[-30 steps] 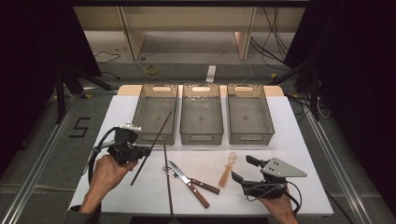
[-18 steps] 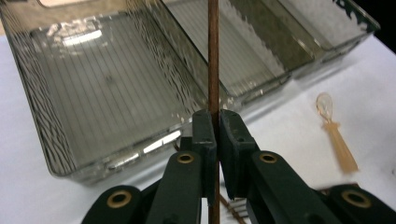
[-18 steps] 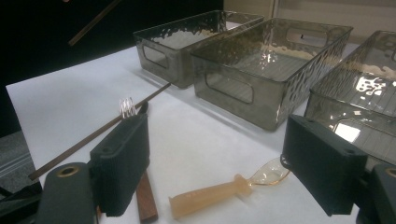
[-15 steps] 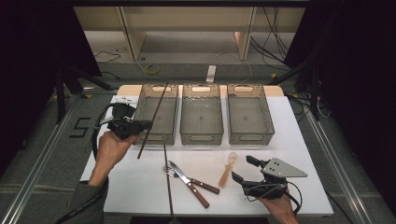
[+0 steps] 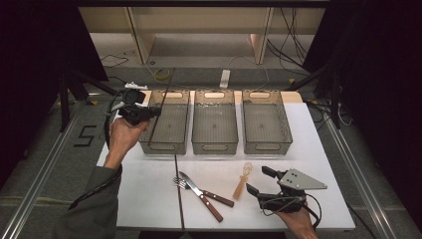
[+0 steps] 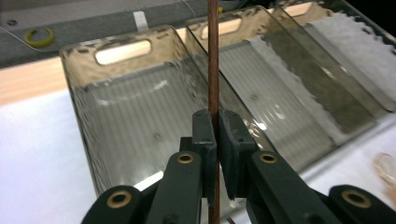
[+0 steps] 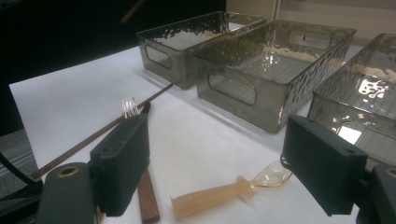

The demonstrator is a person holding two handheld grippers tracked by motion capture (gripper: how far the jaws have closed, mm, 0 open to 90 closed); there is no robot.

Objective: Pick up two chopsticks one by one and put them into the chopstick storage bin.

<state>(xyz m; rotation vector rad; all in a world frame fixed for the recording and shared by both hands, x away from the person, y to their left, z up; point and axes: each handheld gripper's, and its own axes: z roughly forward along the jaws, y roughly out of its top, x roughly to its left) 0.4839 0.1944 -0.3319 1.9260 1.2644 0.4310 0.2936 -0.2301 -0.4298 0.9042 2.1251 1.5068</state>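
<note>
My left gripper (image 5: 152, 112) is shut on a thin dark chopstick (image 5: 166, 92), which it holds tilted above the left clear bin (image 5: 164, 148). In the left gripper view the chopstick (image 6: 213, 56) runs upright between the closed pads (image 6: 205, 135), over that bin (image 6: 79, 93). A second chopstick (image 5: 178, 189) lies on the white table. Beside it lie a fork and a knife (image 5: 201, 191) with wooden handles. My right gripper (image 5: 256, 179) rests open near the front right, next to a translucent plastic spoon (image 5: 243, 180). That spoon (image 7: 219, 193) lies between its open jaws.
Three clear bins stand in a row at the back of the table: left, middle (image 5: 214, 148) and right (image 5: 266, 148). The lying chopstick (image 7: 107, 126) and the fork's tines (image 7: 128, 106) show behind my right gripper's left jaw. Dark floor with cables surrounds the table.
My left hand has carried the chopstick up and away from me, from over the table's left part to above the left bin. The right gripper has stayed put.
</note>
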